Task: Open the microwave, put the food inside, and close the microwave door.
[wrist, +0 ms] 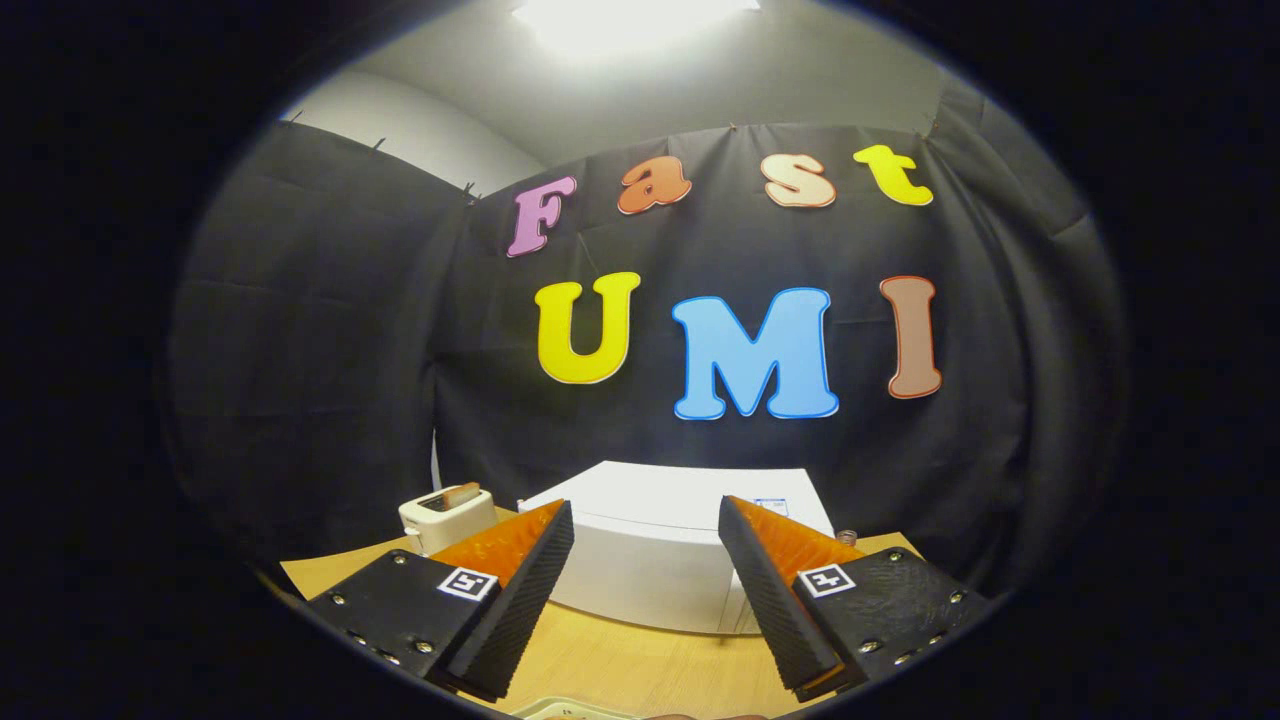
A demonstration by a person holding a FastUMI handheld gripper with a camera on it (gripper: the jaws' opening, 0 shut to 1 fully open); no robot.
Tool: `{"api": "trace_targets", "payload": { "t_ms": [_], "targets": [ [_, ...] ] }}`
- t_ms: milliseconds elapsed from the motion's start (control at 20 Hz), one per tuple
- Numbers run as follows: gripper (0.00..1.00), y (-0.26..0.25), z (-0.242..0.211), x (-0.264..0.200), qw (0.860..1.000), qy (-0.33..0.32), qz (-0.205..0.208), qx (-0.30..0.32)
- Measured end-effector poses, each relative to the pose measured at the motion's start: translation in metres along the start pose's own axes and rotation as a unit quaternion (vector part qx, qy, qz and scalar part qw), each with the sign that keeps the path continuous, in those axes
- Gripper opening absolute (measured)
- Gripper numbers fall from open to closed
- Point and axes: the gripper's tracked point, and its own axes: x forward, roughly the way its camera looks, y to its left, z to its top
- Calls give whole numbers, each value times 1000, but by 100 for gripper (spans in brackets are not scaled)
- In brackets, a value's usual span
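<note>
Clearly the opening step is the one in hand: the white microwave [660,560] sits on the wooden counter [620,670] in the lower middle of the frame, its door apparently closed. The hand-held gripper [645,585] hangs in front of it with its fingers spread wide and nothing between them; the microwave's front shows through the gap.

To open the door well, the person would probably need to bring the hand-held gripper lower and closer, line one finger up with the door's free edge or handle, and pull along the door's swing rather than straight back, so the oven does not slide on the counter. Which side carries the hinge is a guess from here. A vertical seam near the right finger [775,590] may mark a control panel or the door's edge, but that finger covers much of it.

Several things are hard to read. No handle or push button can be made out on the pale front. At the very bottom of the frame, between the fingers, a light rim [570,708] is cut off; it may be the dish with the food, but that cannot be told. Left of the microwave stands a cream toaster [445,515] with a slice in its slot, half hidden by the left finger [520,590]. A small dark object [848,537] at the microwave's right is too small to name.
</note>
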Motion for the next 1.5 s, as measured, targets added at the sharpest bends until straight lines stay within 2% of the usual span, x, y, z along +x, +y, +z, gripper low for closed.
{"api": "trace_targets", "payload": {
  "t_ms": [350,700,1200,1500],
  "targets": [
    [94,-5,-1,1,1000,1,-18,1],
    [94,17,-10,-8,1000,14,-25,-9],
    [94,10,-40,-60,997,41,-58,-14],
    [94,1,-82,-102,996,55,-72,-21]
  ]
}}
